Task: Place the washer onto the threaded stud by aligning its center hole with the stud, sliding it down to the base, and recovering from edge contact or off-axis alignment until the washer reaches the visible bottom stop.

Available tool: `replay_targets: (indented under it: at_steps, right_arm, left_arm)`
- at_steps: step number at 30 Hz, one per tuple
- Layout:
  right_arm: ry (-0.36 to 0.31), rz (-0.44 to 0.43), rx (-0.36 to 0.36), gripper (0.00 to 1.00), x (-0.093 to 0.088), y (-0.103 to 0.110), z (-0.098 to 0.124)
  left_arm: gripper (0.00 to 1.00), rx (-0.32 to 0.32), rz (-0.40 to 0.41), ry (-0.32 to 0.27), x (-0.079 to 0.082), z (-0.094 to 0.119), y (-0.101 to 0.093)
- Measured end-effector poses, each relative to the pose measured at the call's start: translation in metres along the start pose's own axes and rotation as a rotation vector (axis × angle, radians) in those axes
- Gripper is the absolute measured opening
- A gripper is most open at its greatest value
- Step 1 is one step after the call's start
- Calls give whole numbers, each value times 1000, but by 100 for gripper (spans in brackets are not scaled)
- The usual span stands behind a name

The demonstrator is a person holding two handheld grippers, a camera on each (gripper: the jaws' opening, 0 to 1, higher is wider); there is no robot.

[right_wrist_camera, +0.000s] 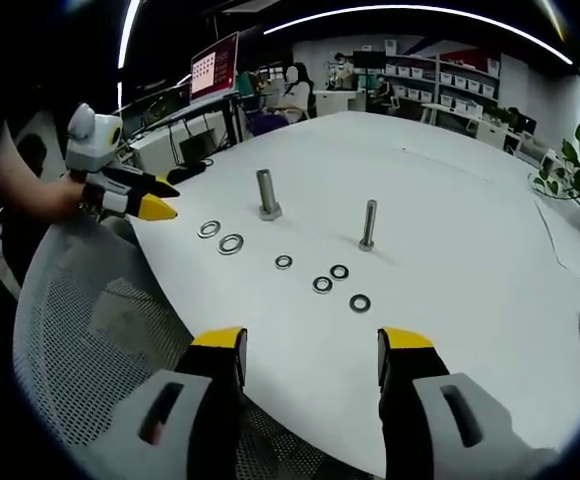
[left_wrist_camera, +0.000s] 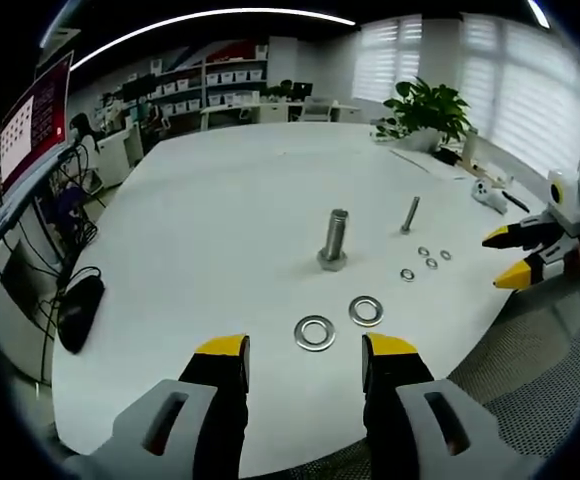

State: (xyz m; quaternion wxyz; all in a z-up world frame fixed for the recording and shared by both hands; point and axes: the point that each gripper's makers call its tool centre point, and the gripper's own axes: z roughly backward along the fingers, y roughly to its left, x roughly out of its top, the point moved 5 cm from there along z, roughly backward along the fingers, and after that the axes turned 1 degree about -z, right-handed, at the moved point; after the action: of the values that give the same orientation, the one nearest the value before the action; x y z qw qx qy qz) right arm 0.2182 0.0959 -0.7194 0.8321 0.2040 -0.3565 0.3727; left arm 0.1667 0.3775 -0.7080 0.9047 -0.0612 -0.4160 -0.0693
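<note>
Between my left gripper's wide, empty jaws lay a large washer, lined up for pickup; the threaded stud stood upright beyond. My right gripper, equally open and empty, hovered off the table's edge.

Shiny metal washers and studs — matt white table.

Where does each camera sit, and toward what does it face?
Left gripper view: rides the left gripper, facing across the white table at the large stud; its open jaws show.
Right gripper view: rides the right gripper, facing the small stud; a hand shows.
Shared: both studs, the washers, the table.
</note>
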Motion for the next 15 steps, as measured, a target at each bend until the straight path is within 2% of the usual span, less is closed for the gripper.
replay_targets:
  at_steps: [5,8,15]
  right_arm:
    - [3,5,4,54,0,1,0]
    - [-7,6,4,54,1,1,0]
    - [-7,0,2,53,1,1,0]
  left_arm:
    - [43,2,8,14,-2,0,0]
    - [42,5,-8,1,0,0,0]
    - [42,4,-18,35,-6,-2,0]
